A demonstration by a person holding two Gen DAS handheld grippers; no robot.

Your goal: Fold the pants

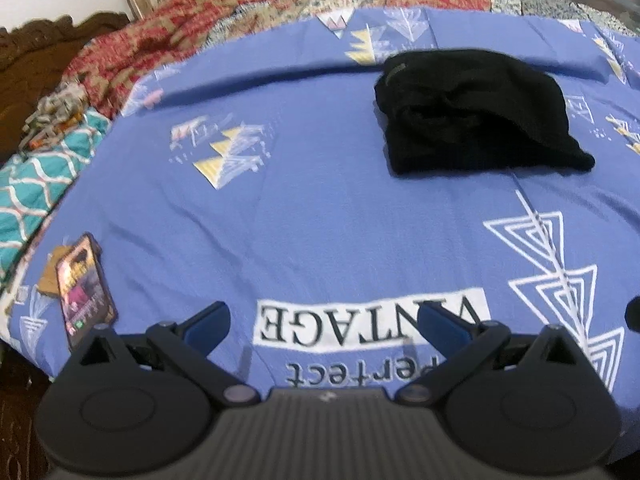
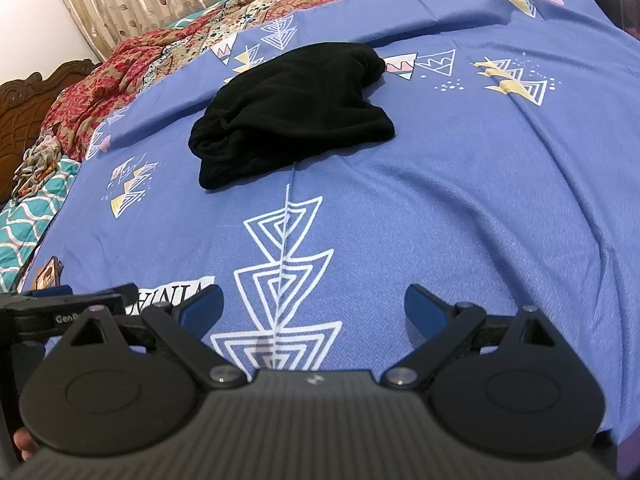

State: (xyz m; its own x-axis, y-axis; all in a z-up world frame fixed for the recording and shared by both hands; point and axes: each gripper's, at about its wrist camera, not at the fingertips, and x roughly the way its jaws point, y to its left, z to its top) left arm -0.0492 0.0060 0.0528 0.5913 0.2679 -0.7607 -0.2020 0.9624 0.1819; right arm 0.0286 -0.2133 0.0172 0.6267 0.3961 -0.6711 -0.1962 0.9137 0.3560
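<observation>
Both grippers, left and right, hover with fingers spread, empty; the black pants lie bunched well ahead, soft, limp; best pinched at an edge.

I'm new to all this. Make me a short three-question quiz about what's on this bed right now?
1. True or false: the left gripper is shut on the black pants.
2. What lies on the blue bedsheet near its left edge: A) a phone, B) a cup, C) a book?
3. Fill in: the right gripper is ____, holding nothing.

Key: 1 false, both grippers hang apart from the pants, which lie in a bundle; 2 A, the phone; 3 open.
</observation>
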